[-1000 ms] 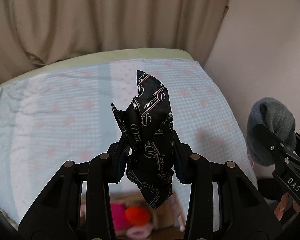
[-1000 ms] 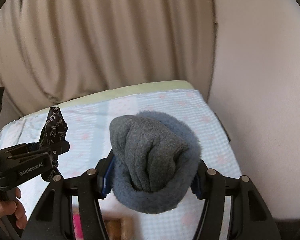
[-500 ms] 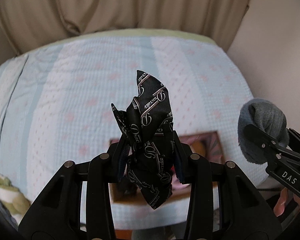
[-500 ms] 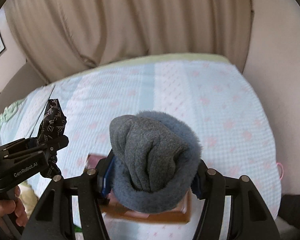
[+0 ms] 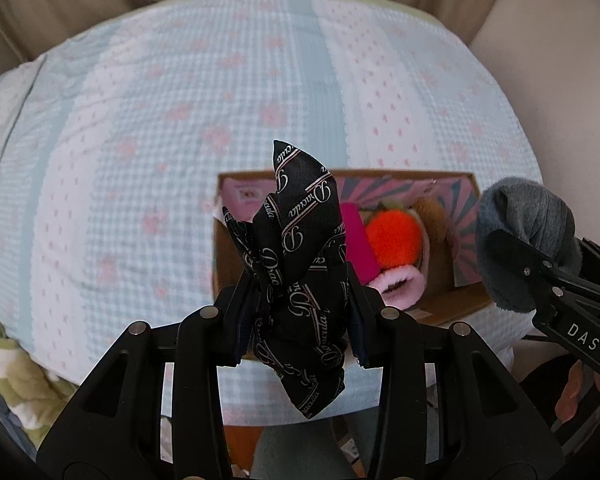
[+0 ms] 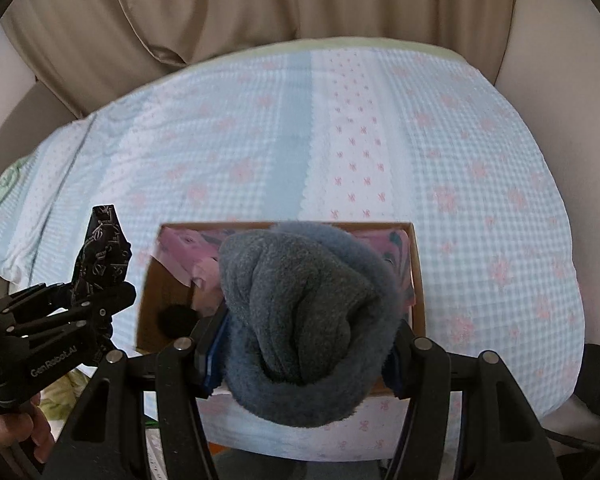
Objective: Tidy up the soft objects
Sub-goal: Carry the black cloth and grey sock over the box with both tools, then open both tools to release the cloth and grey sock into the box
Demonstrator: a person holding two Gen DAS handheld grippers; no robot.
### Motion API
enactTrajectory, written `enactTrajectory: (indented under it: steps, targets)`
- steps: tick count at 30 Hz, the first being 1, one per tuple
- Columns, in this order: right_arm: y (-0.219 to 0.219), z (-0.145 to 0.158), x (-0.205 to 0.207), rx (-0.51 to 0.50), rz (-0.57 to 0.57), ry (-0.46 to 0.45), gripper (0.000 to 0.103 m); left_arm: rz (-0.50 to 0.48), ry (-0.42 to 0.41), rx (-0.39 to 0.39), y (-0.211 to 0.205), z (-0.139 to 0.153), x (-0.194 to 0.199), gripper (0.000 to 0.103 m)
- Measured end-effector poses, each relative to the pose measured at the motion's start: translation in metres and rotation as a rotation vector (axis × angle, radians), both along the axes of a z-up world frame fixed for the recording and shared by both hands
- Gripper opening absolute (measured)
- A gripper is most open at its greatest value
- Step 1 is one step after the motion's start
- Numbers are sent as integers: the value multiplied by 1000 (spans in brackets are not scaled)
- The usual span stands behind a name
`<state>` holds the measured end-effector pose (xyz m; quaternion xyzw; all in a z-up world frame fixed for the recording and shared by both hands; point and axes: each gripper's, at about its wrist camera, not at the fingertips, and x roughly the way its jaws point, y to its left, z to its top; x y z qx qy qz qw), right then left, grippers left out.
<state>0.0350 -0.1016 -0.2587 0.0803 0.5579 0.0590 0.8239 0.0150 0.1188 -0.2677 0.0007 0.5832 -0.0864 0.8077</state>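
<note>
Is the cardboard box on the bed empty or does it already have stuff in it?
Not empty: the box holds an orange plush and pink items.

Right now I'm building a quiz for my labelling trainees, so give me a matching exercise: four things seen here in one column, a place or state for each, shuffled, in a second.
Things:
1. black printed cloth
2. grey fleece bundle
3. orange plush
4. cardboard box

Places or states:
A. lying inside the box
B. resting on the checked bedspread
C. clamped by the left gripper
D. clamped by the right gripper

Pairs: 1-C, 2-D, 3-A, 4-B
</note>
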Motion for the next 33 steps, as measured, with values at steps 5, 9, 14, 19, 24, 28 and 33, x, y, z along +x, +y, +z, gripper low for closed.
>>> enactTrajectory:
  steps: [5, 9, 14, 19, 24, 28, 33]
  targets:
    - [-5, -38, 7, -25, 12, 45, 57, 6, 46, 5, -11, -37, 11, 35]
    - [-13, -58, 14, -22, 1, 79, 57, 9, 73, 9, -21, -58, 17, 35]
    - [-21, -71, 18, -2, -13, 114, 57, -20, 96, 52, -35, -72, 21, 35]
    - [-32, -78, 21, 36, -58, 142, 65, -55, 92, 93, -45, -77, 22, 44]
    - [-36, -79, 25, 45, -64, 126, 99, -102, 59, 132, -53, -78, 19, 103]
    - [-38, -79, 26, 18, -56, 139, 102, -99, 77, 142, -51, -80, 16, 103]
    - [-40, -76, 27, 29, -48, 151, 102, -64, 87, 129, -46, -75, 17, 103]
